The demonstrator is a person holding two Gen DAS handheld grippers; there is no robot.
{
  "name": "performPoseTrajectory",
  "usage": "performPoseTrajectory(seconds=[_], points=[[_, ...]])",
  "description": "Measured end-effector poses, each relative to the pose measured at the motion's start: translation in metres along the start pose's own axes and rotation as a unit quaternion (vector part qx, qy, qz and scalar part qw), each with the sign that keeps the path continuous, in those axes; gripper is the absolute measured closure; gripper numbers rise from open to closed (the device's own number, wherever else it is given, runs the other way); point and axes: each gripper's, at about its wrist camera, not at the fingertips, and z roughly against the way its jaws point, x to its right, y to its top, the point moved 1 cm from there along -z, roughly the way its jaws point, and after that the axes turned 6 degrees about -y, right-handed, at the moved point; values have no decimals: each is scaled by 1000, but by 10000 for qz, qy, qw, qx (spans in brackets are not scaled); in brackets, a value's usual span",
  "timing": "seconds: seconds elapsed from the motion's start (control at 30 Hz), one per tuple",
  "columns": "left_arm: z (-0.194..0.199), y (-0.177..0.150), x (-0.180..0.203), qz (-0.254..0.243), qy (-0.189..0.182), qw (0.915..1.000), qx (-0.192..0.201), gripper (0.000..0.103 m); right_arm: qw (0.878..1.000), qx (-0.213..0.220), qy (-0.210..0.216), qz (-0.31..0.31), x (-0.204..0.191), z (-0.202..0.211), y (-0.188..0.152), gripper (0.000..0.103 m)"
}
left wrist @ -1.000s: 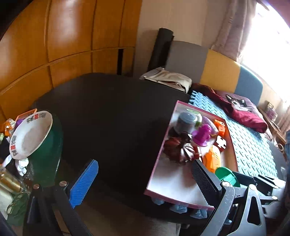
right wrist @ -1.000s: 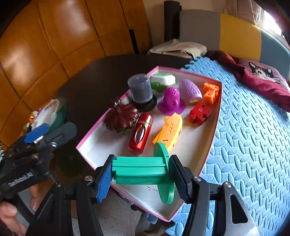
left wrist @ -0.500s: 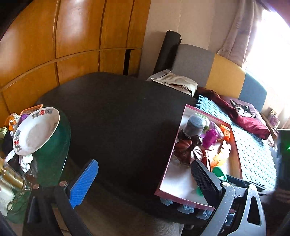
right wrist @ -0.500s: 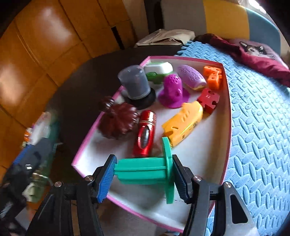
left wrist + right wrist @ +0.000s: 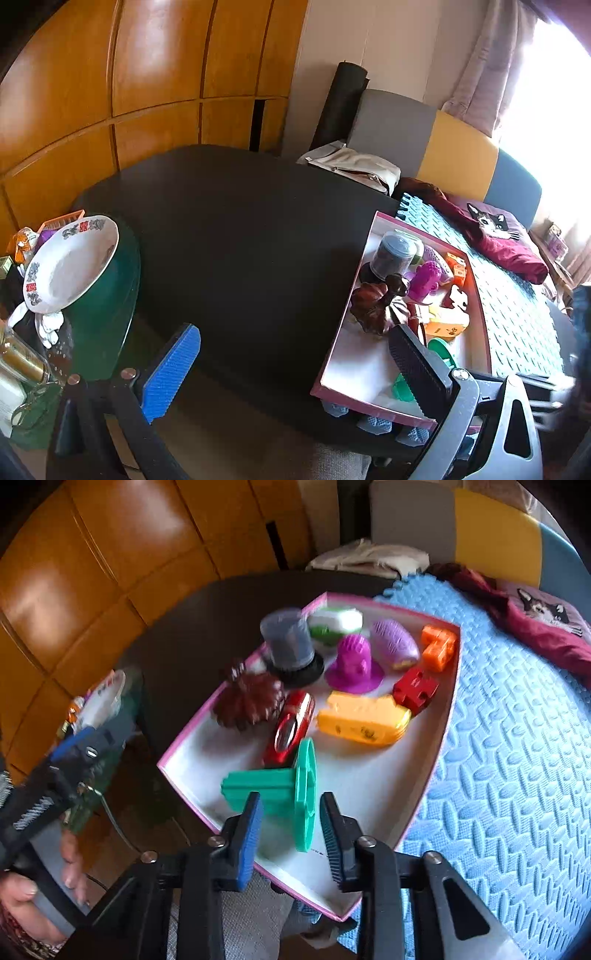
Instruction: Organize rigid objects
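Note:
A green spool [image 5: 266, 786] with a round flange lies on its side on the white floor of the pink-rimmed tray [image 5: 184, 746], near the front corner. My right gripper [image 5: 290, 812] hovers just over it with its jaws closing. The flange's lower rim shows between the fingertips, and the pads do not press on it. Behind the spool lie a red can [image 5: 291, 727], a yellow toy [image 5: 364, 720], a brown pumpkin shape [image 5: 247, 701] and several other toys. My left gripper [image 5: 295, 369] stands wide open over the dark table [image 5: 240, 240], left of the tray [image 5: 340, 332], holding nothing.
The tray sits across the edge of a blue foam mat [image 5: 517, 757]. A white bowl [image 5: 70, 262] rests on a green glass side table at the left among clutter. A maroon cat-print cloth [image 5: 506, 243] and folded fabric lie at the back. Wooden panels line the wall.
My right gripper has let go of the green spool, which now lies in the tray. Its jaws have narrowed a lot. The left gripper has stayed in place.

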Motion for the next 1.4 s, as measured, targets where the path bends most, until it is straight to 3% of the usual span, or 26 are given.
performPoseTrajectory(seconds=[0.3,0.43,0.7,1.0,1.4], points=[[-1,4,-3,28,140,9999,-6,0,9983,25,515,-261,-24,-18,2,76],[-3,5,-1,-64,347,9994,-46,0,9983,174,448,-322,-22,-11,0,75],[-2,2,11,-203,446,9988,16,0,9974,576,-397,-173,-10,12,-2,75],[3,5,22,-340,574,9978,46,0,9952,713,-650,-173,-3,19,-2,74],[5,5,41,-576,857,9946,142,0,9907,827,-999,-411,10,28,1,62]])
